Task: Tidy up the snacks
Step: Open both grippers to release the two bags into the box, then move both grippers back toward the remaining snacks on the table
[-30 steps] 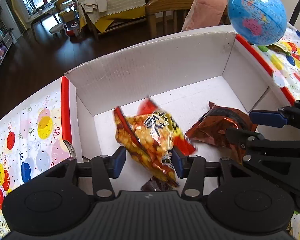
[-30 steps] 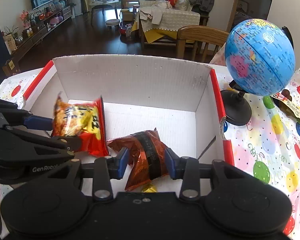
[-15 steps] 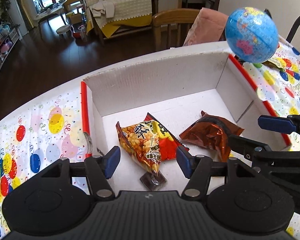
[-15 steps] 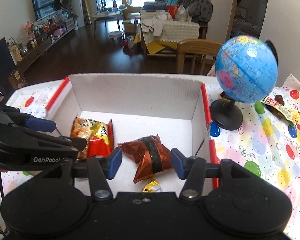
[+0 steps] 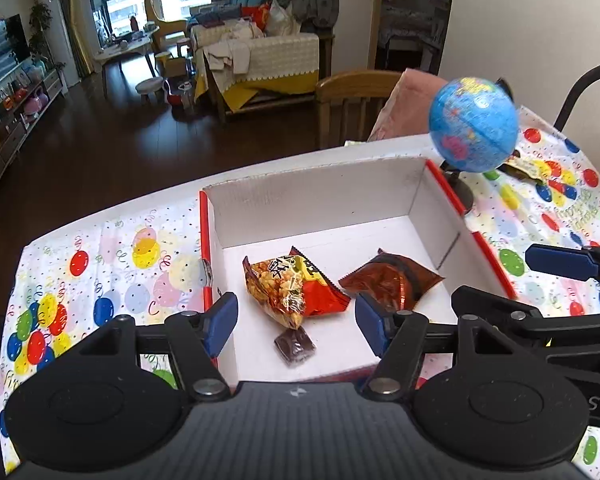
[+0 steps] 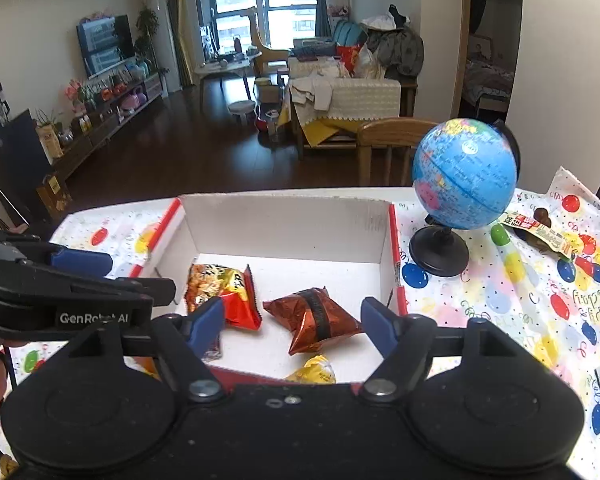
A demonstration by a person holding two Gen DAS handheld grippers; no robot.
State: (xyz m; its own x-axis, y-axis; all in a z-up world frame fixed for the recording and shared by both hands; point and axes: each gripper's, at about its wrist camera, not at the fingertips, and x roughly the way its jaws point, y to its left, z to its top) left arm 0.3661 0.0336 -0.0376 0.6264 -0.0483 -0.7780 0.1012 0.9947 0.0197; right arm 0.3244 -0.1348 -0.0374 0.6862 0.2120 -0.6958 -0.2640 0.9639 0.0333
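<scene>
Drop step done, I reckon: my left gripper (image 5: 296,320) and right gripper (image 6: 292,320) opening, nothing between. Yellow-red bag (image 5: 290,288) and brown bag (image 6: 314,320) lie mid-frame in box (image 5: 312,200). Next: snack (image 6: 540,228) upper right.

I see the table (image 6: 540,312) under its balloon-print cloth; the box (image 6: 284,216) sits on it, the globe (image 6: 462,182) just right, a wrapper (image 6: 540,230) beyond.

Box (image 5: 320,200) on table (image 5: 112,276); inside, puffed-snack bag (image 5: 288,288) left of foil bag (image 5: 392,280), small candy (image 5: 295,345) in front. Globe (image 5: 474,124) right of box.
</scene>
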